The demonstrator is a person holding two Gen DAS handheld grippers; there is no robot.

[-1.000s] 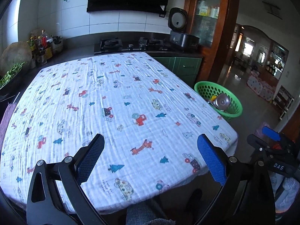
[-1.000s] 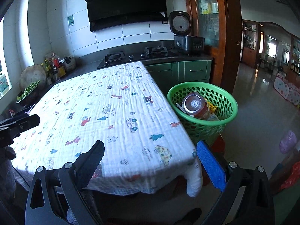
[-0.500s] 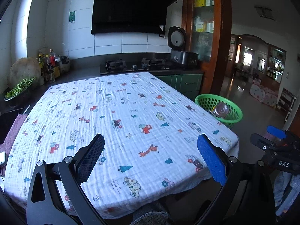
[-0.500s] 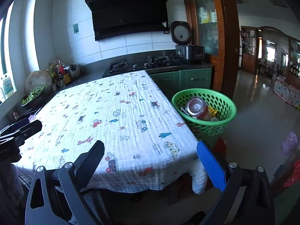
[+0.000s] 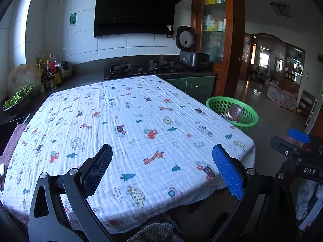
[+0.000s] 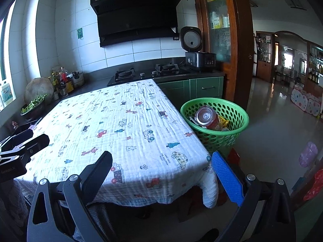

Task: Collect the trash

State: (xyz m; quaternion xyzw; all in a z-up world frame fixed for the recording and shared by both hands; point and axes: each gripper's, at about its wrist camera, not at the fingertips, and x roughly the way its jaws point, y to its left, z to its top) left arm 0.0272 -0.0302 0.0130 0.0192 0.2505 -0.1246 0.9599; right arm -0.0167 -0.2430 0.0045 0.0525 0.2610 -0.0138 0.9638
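A green perforated basket (image 6: 238,113) stands on the floor by the table's right side and holds a plastic bottle (image 6: 207,118), a yellow wrapper (image 6: 224,121) and other scraps. It also shows in the left wrist view (image 5: 220,104), with the bottle (image 5: 234,112) inside. My left gripper (image 5: 162,171) is open and empty above the table's near edge. My right gripper (image 6: 161,179) is open and empty off the table's near right corner. The table (image 6: 121,125) carries only a white cartoon-print cloth.
A dark counter with a gas hob (image 6: 145,73) and a rice cooker (image 6: 198,57) runs behind the table. Bottles (image 6: 62,80) and a bowl of greens (image 6: 33,105) sit at the left. Open tiled floor (image 6: 272,121) lies right of the basket.
Both grippers have pulled back and risen from the table, so more of the room shows. Both stay open and empty.
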